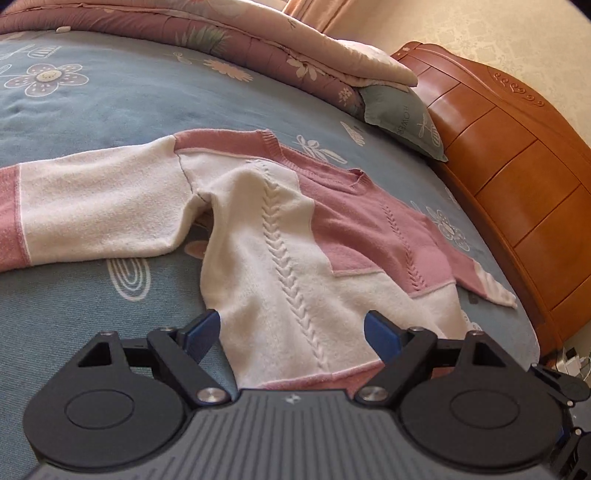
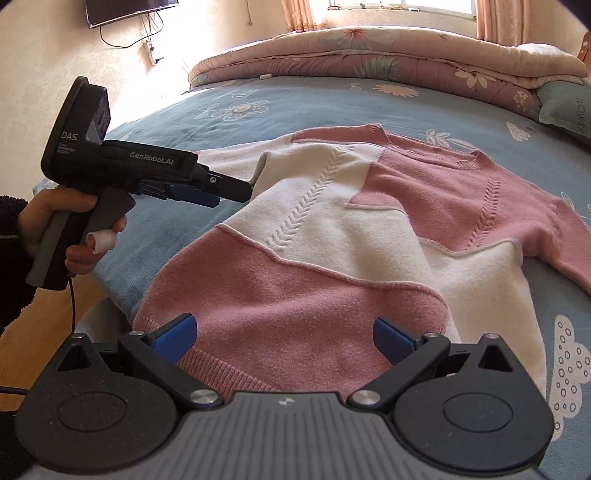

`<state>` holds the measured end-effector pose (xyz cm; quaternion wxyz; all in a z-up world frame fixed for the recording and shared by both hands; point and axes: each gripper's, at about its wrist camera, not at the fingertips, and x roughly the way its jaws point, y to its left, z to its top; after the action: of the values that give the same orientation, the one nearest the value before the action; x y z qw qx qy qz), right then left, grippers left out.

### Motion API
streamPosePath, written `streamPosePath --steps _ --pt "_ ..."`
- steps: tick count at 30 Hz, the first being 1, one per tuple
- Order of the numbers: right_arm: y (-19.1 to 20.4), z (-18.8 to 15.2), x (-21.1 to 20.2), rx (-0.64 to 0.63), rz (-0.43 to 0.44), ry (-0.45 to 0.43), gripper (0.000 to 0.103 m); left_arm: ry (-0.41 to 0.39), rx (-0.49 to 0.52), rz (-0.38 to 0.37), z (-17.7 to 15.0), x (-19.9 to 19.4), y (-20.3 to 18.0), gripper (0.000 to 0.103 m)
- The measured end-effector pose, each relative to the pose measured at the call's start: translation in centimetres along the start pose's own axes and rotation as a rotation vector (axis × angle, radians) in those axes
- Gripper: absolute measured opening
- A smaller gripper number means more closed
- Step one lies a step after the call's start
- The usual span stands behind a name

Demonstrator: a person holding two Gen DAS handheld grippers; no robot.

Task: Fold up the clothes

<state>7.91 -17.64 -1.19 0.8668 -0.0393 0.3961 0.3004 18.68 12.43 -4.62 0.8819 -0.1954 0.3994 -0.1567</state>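
Bedding filled most of both views: a blue-grey sheet [image 2: 332, 99] printed with white flowers and clouds covered the bed, and on it lay a pink-and-cream knitted sweater [image 2: 332, 229], spread front-up with its hem toward the near edge and its neckline pointing away. One sleeve [image 1: 92, 206] stretched out flat from the sweater's body, cream with a pink cuff. Beyond the sweater's neckline a folded pink floral quilt [image 2: 369, 55] was heaped along the far side of the bed, with a grey-green pillow [image 1: 402, 122] tucked under its end. Past the pillow rose an orange wooden headboard [image 1: 509, 177] against a cream patterned wall. A curtained window and a wall-mounted screen [image 2: 125, 9] stood behind the quilt. The left gripper [image 1: 291, 325] hung over the sweater's lower body with its blue pads wide apart, gripping nothing. The right gripper [image 2: 282, 330] hung above the pink hem, likewise spread wide and empty. A hand [image 2: 62, 225] held the left gripper's handle beside the bed.
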Motion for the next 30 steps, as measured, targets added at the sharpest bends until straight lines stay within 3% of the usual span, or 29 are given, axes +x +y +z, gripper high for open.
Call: streamPosePath --steps 6,12,16,19,21,23,25,28,30 --pt "-1.8 -1.2 -0.8 0.089 -0.017 -0.017 0.103 0.007 -0.168 0.018 2.2 4.1 4.5 0.082" --pt "-3.5 -2.8 0.2 0.189 -0.022 0.015 0.103 -0.045 -0.285 -0.139 2.8 5.2 7.0 0.079" --pt "-3.9 -3.0 0.4 0.206 -0.021 0.021 0.103 -0.008 -0.262 -0.238 3.0 6.1 7.7 0.078" --pt "-4.3 -2.9 0.5 0.216 -0.019 0.019 0.103 -0.012 -0.339 -0.274 3.5 6.7 9.6 0.064" --pt "-4.5 -2.9 0.9 0.223 -0.020 0.024 0.103 -0.004 -0.361 -0.270 4.0 7.3 9.8 0.047" --pt "-4.5 -2.9 1.2 0.227 -0.021 0.030 0.103 0.004 -0.379 -0.265 4.4 7.9 10.0 0.045" --pt "-4.3 -2.9 1.2 0.217 -0.024 0.033 0.103 0.047 -0.357 -0.295 4.1 8.2 9.4 0.046" --pt "-4.2 -2.9 1.2 0.203 -0.032 0.036 0.103 0.044 -0.316 -0.318 2.7 7.5 9.5 0.045" --pt "-4.3 -2.9 1.3 0.208 -0.031 0.041 0.103 0.047 -0.349 -0.304 2.6 7.7 10.4 0.025"
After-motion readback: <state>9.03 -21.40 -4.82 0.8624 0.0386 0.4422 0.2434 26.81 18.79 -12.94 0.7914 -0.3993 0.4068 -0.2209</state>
